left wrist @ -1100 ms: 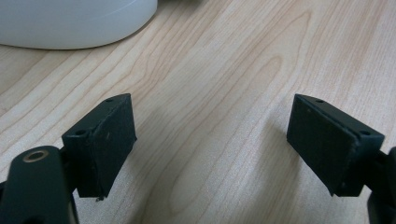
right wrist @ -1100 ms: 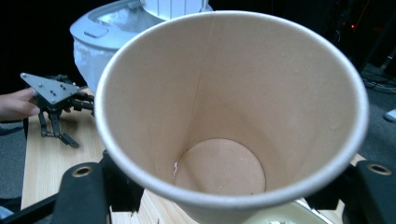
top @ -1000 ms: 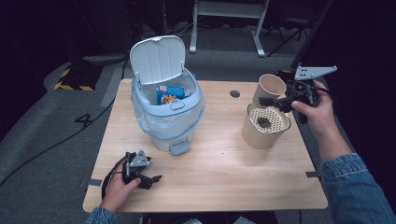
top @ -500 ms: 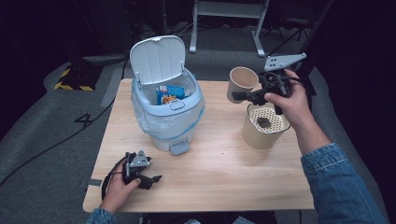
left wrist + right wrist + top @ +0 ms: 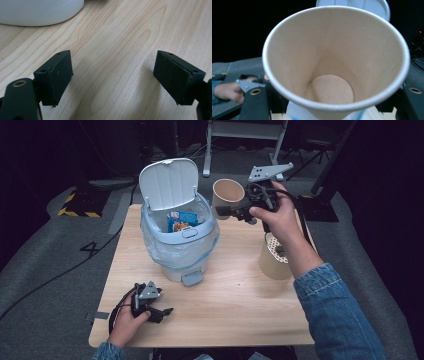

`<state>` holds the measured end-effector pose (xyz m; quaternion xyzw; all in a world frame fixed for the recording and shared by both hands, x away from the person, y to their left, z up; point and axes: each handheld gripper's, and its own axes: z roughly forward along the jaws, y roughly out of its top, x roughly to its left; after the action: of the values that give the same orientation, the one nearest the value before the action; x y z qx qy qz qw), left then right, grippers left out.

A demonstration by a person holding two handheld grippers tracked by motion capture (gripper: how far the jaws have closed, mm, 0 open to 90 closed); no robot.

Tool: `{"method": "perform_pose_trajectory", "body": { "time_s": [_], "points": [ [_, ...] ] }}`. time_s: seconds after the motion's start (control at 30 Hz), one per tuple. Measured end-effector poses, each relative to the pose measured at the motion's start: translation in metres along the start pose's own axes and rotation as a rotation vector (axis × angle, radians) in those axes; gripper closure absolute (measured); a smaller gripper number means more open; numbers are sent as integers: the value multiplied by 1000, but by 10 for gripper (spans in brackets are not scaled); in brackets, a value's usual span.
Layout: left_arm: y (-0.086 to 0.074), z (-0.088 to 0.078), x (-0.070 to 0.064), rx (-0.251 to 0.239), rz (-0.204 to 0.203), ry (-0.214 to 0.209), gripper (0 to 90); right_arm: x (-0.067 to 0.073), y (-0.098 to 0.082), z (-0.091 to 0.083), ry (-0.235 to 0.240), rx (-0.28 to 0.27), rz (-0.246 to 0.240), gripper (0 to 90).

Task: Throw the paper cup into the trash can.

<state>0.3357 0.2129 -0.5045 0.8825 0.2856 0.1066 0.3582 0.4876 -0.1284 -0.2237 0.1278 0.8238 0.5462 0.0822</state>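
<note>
The right gripper (image 5: 226, 211), clamped on a tan paper cup (image 5: 228, 194), carries it at two o'clock of the open pale-blue lidded plastic bin (image 5: 179, 240); the likely next move is tipping it in. The left gripper (image 5: 161, 312) rests spread-jawed at seven o'clock.

Second cup (image 5: 274, 262) on wooden table (image 5: 235, 305)

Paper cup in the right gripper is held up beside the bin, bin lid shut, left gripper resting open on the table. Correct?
One thing is off: the bin lid is not shut. In the high view it stands open, upright behind the bin, with wrappers visible inside. The rest holds: the right gripper holds the paper cup up beside the bin, and the left gripper rests open on the table.
</note>
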Motion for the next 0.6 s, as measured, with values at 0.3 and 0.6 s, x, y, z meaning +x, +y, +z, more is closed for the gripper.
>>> {"method": "perform_pose_trajectory", "body": {
  "time_s": [0.3, 0.6],
  "points": [
    [0, 0, 0, 1, 0, 0, 161, 8, 13, 40, 41, -12, 2, 296],
    [0, 0, -1, 1, -5, 6, 163, 17, 18, 87, 71, 11, 33, 293]
  ]
}}
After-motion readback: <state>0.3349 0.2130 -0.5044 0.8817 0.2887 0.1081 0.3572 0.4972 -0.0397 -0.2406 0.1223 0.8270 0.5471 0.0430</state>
